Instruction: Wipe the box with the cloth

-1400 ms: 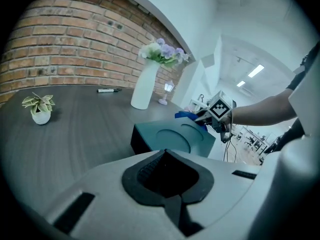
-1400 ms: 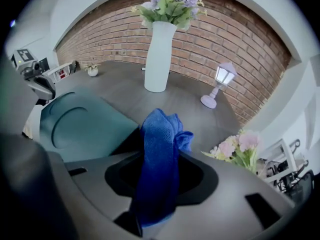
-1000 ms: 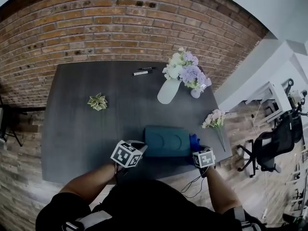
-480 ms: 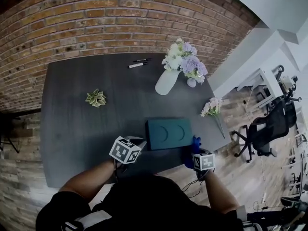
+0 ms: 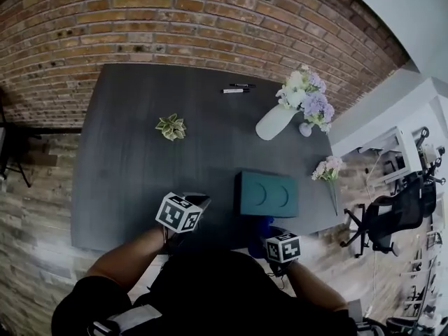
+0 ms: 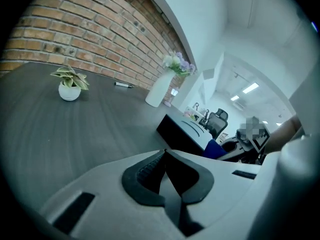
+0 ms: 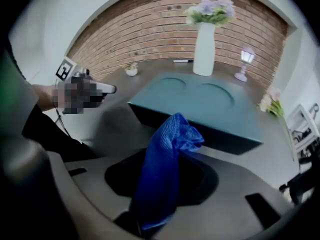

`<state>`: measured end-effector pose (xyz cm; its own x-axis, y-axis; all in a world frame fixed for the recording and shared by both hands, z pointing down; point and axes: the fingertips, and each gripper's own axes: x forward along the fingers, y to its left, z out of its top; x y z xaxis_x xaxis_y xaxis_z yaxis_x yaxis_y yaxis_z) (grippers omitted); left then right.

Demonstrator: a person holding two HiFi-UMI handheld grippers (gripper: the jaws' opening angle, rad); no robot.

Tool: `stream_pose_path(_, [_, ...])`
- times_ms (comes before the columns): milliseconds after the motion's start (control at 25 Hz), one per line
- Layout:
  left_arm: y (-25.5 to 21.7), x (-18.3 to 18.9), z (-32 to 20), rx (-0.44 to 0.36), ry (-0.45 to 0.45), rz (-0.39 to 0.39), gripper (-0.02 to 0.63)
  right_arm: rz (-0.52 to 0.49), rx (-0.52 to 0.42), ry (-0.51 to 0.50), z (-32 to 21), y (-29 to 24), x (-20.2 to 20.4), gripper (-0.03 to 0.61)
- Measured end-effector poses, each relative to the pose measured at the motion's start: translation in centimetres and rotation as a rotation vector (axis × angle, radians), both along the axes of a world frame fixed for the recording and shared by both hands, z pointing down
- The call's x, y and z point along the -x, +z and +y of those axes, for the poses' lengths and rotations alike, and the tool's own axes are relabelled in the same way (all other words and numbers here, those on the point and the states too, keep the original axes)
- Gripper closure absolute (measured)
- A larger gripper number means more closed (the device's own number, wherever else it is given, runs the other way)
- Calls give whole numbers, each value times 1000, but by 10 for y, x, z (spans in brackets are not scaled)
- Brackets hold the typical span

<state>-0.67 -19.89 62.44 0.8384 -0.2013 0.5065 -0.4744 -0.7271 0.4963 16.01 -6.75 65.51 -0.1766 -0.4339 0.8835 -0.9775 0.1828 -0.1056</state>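
You're between strokes: your right gripper (image 7: 162,194) is clamped on the blue cloth (image 7: 170,154), which stands just before the near wall of the teal box (image 5: 269,194) at the table's (image 5: 126,180) near right edge; contact can't be told. Your left gripper (image 6: 165,156) has its jaws together on nothing, well left of the box. I judge the next move is to press the cloth onto the box and drag it across; count one box, one cloth, two grippers, one vase (image 5: 274,121), one potted plant (image 5: 171,126), two pens (image 5: 236,88)

Right tool (image 5: 267,234) with cloth (image 5: 260,225) from box's (image 5: 269,193) right end to near side
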Motion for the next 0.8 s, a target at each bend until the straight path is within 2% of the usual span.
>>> stream_pose_path(200, [-7,24,-6,-11,-82,19,606,-88,-9,-347,-24,-6,111,433])
stream_pose_path(360, [-11,51,-12,-19,-168,19,606,-128,-51,-530,-42,-20,169,433])
stream_pose_path(520, [-8,83,-12,-15,-247,-3,606,-95,-103,-591,-77,-29,181,433])
stream_pose_path(680, [-4,109,-11,-1,-327,-16,606,-12,-116,-614,-110,-29,163,433])
stream_pose_path(800, [-1,116,-10,11,-366,-17,606,11,-122,-598,-129,-30,148,433])
